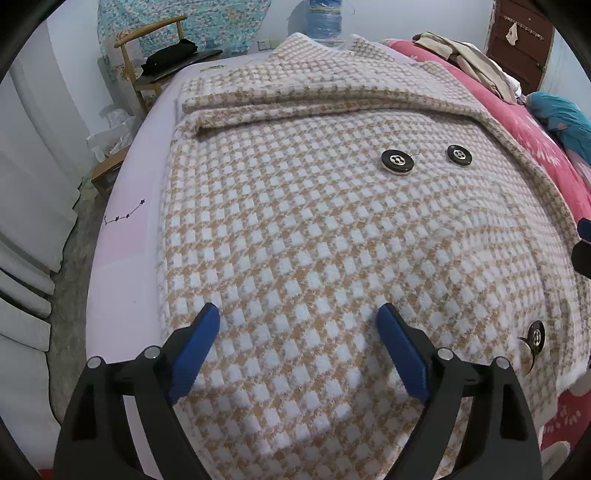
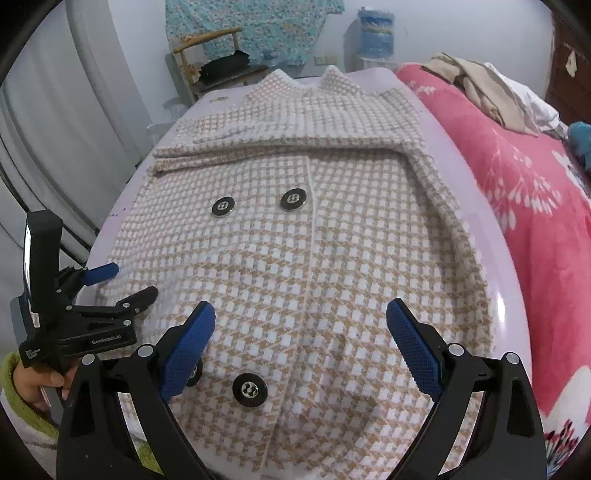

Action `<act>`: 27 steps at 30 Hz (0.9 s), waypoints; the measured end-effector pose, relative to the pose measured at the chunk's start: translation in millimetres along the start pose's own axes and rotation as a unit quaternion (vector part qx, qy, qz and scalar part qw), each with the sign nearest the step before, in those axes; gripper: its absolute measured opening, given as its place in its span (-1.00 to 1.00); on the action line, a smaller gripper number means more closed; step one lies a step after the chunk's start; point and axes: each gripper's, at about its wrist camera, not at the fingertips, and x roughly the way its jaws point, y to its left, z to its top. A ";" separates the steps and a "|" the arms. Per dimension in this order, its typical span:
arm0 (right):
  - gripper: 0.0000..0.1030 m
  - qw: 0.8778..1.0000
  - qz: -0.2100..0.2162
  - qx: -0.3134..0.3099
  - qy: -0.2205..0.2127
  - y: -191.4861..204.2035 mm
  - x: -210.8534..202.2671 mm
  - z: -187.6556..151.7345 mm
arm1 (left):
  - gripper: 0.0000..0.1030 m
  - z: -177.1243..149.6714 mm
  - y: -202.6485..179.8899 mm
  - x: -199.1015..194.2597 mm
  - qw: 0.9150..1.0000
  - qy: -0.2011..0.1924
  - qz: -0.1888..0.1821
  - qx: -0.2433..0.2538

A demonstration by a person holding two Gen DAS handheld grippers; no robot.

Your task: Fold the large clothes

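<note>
A tan-and-white houndstooth coat (image 1: 314, 221) (image 2: 314, 240) lies flat, front up, on a pale lilac bed sheet (image 1: 125, 229), with its sleeves folded across the chest. Large black buttons (image 2: 223, 206) show on the front. My left gripper (image 1: 297, 319) hovers open over the coat's lower left part, nothing between its blue pads. It also shows at the left edge of the right wrist view as the left gripper (image 2: 133, 282), held by a hand (image 2: 37, 380). My right gripper (image 2: 301, 314) stands open above the hem near a lower button (image 2: 250, 389), holding nothing.
A pink floral blanket (image 2: 535, 221) covers the bed's right side, with beige clothes (image 2: 476, 92) and a teal garment (image 1: 565, 118) on it. A wooden chair (image 1: 155, 70) with dark items stands past the bed's far left corner. A water bottle (image 2: 375, 33) stands by the wall.
</note>
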 end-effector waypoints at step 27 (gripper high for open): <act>0.75 1.000 -0.002 0.008 0.015 -5.7 15.0 0.1 | 0.77 -0.3 -1.4 2.2 1.000 0.005 0.006 0.001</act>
